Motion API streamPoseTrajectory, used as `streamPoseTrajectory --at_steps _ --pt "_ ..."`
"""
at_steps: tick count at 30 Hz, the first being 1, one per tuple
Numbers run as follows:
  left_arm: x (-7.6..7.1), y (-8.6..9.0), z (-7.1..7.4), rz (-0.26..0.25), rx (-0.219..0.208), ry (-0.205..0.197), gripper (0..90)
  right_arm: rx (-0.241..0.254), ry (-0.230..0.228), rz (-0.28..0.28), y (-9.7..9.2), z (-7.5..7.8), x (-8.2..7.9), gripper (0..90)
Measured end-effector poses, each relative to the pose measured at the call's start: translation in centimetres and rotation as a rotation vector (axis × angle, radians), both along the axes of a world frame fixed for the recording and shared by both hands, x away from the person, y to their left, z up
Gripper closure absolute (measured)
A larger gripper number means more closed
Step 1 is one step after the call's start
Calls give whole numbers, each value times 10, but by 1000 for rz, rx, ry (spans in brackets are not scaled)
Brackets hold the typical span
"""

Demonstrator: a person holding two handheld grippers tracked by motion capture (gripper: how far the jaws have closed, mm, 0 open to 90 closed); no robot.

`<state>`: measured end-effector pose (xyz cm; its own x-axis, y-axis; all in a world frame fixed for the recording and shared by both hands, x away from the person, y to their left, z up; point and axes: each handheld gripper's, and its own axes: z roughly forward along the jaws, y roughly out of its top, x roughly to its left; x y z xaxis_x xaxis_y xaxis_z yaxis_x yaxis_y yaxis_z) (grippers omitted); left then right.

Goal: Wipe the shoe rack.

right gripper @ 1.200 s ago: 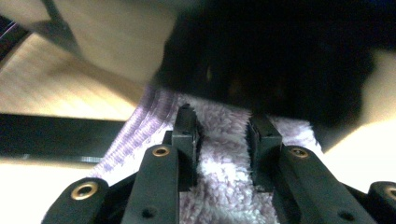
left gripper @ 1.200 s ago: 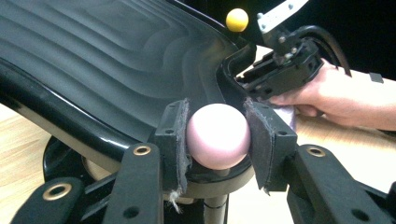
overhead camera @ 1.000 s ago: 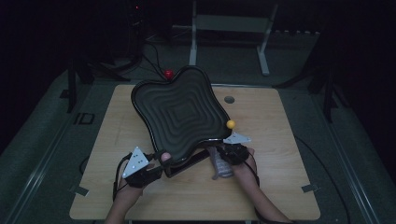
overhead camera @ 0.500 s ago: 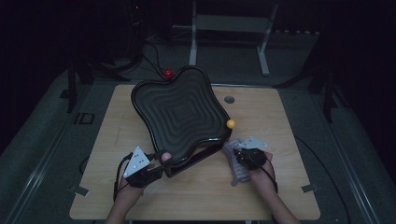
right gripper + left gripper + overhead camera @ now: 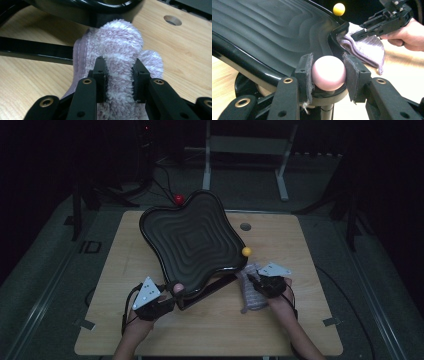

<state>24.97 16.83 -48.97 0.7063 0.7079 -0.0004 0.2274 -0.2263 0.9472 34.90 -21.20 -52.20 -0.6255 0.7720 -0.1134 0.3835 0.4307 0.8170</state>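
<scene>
A black tray (image 5: 192, 242) with wavy ridges stands tilted on a stand on the wooden table (image 5: 220, 325). Its near corner carries a pink ball knob (image 5: 329, 73), and my left gripper (image 5: 172, 292) is shut on that knob, one pad on each side. A yellow ball knob (image 5: 246, 251) sticks up at the tray's right corner. Just right of the tray's near edge, my right gripper (image 5: 119, 72) is shut on a fold of a fuzzy lilac cloth (image 5: 120, 45). The cloth (image 5: 250, 295) droops onto the table beside the tray's rim (image 5: 337, 30).
A red ball knob (image 5: 178, 199) sits at the tray's far corner. A round hole (image 5: 245, 226) is cut in the tabletop right of the tray. The stand's black bar (image 5: 35, 50) runs along the table under the tray. Dark floor and metal frames surround the table.
My right hand has carried the lilac cloth to the right, away from the tray's near edge, then settled. The left hand and the tray have stayed put.
</scene>
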Motion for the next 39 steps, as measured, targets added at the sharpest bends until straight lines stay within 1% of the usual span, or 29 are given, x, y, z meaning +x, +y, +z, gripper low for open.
streamPoseTrajectory --at_steps 1,2,4,5,7,10,12,13,15,17,19,20,23,26,29,31,32,34,36,37,39 --pt "0 1 0 -2 -4 1 599 2 11 -12 -1 -2 2 706" --pt "0 1 0 -3 -5 1 600 -30 39 -41 0 -9 6 705" --pt "1 1 -1 -7 -7 1 600 -39 61 -36 1 -15 9 704" --pt "1 2 0 -10 -7 2 600 -44 51 -30 2 -15 9 704" --pt "1 3 -1 -11 -13 1 600 -53 25 -1 4 -12 9 700" --pt "1 4 -1 -17 -12 4 600 -28 -27 22 7 -1 8 695" --pt "1 4 -1 -15 -17 4 600 -20 -38 27 8 1 11 691" --pt "1 3 -1 -14 -17 1 600 -12 -31 24 9 -1 13 692" --pt "2 4 -1 -19 -14 5 600 -19 -6 4 10 -5 18 692" --pt "2 4 -1 -18 -16 3 600 -17 17 3 10 -8 22 692" --pt "2 4 -1 -21 -18 7 600 -27 14 5 11 -7 23 692" --pt "2 4 -1 -22 -17 7 600 -41 17 2 11 -6 23 692" --pt "2 4 -1 -20 -20 4 600 -35 49 -11 12 -7 27 692" --pt "2 4 -1 -22 -18 7 601 -51 87 -14 12 -12 30 691" --pt "2 4 -1 -23 -20 8 601 -54 73 -9 13 -8 28 691" --pt "3 4 -1 -25 -19 10 601 -35 49 -5 12 -2 26 691" --pt "3 4 -1 -25 -19 10 601 -35 49 -5 12 -2 26 691" --pt "3 4 -1 -27 -18 9 601 -17 44 -14 11 -1 27 691" --pt "3 4 -1 -28 -17 11 601 -16 50 -19 11 -6 29 691" --pt "3 4 -1 -27 -19 10 601 -15 64 -25 10 -9 31 690" --pt "3 4 -1 -28 -19 9 601 -32 95 -30 11 -16 33 689"
